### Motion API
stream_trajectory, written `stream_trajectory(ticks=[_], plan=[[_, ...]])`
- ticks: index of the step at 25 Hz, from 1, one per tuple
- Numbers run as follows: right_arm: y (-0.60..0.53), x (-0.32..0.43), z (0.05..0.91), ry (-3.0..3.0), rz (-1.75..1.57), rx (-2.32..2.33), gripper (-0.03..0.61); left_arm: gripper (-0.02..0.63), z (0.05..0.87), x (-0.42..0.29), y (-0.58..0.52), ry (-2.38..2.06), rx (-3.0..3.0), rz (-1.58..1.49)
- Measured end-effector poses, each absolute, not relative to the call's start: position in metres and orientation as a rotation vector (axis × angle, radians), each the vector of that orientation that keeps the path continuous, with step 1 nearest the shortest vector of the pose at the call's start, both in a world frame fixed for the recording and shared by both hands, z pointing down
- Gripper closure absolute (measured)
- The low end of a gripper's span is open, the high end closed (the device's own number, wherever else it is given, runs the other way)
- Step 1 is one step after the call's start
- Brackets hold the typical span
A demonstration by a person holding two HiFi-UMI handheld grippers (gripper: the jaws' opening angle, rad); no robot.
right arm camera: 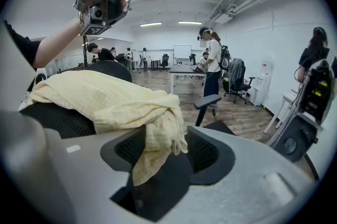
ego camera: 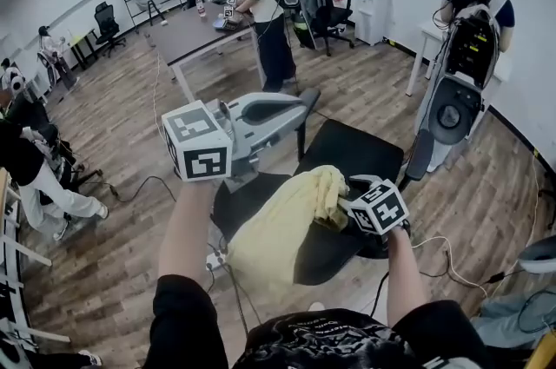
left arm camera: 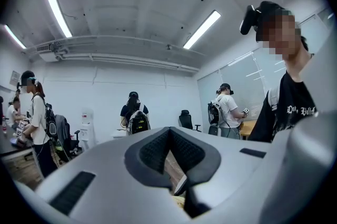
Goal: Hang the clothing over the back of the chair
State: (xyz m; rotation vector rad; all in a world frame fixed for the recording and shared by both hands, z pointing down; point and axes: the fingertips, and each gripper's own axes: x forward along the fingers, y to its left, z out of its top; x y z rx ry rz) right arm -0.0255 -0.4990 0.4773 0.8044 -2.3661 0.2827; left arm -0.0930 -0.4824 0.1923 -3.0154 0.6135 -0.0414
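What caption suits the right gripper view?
Yellow cloth draped over the chair back, one fold between the right gripper's open jaws.

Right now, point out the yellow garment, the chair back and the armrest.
yellow garment (ego camera: 278,228), head view, middle of the draped cloth
chair back (right arm camera: 52,115), right gripper view, bare mesh below the garment
armrest (right arm camera: 213,102), right gripper view, its pad

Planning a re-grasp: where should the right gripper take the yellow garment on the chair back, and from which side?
Grip the bunched end of the yellow garment where it hangs off the chair back, probably coming from the person's right, as the right gripper stands, jaws open around it. That wad is thick and hangs free; the rest lies flat on the mesh.
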Motion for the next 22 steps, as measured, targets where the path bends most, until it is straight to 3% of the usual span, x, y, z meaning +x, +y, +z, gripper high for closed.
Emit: stream_trajectory(ticks=[2, 4, 13, 22], plan=[[-0.494, -0.021, 0.474, -2.376, 0.301, 0.796, 0.255, 0.603, 0.197, -0.090, -0.480, 0.626, -2.997, -0.067], [-0.496, -0.014, 0.460, -2.397, 0.305, 0.838, 0.237, 0.603, 0.203, -0.090, -0.482, 0.651, -2.973, -0.107], [-0.483, -0.001, 0.405, -2.584, 0.350, 0.957, 0.224, 0.603, 0.186, -0.096, -0.476, 0.725, -2.994, 0.095], [-0.468, 0.011, 0.341, -2.674, 0.152, 1.079, 0.224, 0.603, 0.163, -0.098, -0.457, 0.841, -2.877, 0.084]])
